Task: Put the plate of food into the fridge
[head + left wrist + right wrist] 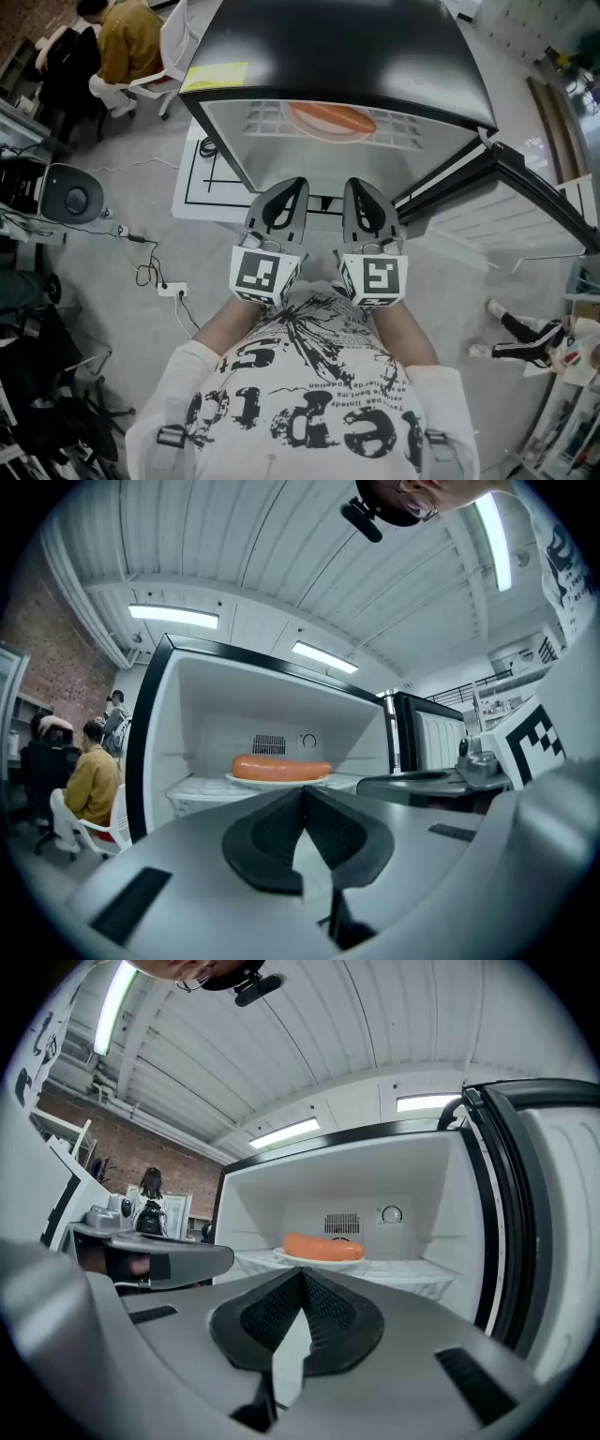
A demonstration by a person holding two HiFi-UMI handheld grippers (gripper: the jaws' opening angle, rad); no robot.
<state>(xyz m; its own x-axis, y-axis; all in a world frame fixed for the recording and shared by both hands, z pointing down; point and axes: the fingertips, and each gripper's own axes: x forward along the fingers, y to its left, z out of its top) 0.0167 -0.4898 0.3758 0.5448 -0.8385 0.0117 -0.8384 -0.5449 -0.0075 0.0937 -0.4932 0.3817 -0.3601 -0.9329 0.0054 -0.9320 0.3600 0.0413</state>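
Note:
A white plate (pixel 328 131) bearing a long orange sausage (pixel 330 119) rests on the wire shelf (pixel 264 116) inside the open black fridge (pixel 337 47). The same plate (pixel 281 779) (pixel 322 1256) and sausage (pixel 281 767) (pixel 323 1246) show straight ahead in both gripper views. My left gripper (pixel 294 186) (pixel 303 791) and right gripper (pixel 354 186) (pixel 302 1271) hover side by side just in front of the fridge opening, apart from the plate. Both point level at the shelf, jaws shut, with nothing between them.
The fridge door (pixel 511 202) stands swung open to the right. A white floor mat (pixel 199 183) lies under the fridge. Left of me are a power strip (pixel 172 289) with cables and a round black device (pixel 73 197). A seated person (pixel 127 37) is far left.

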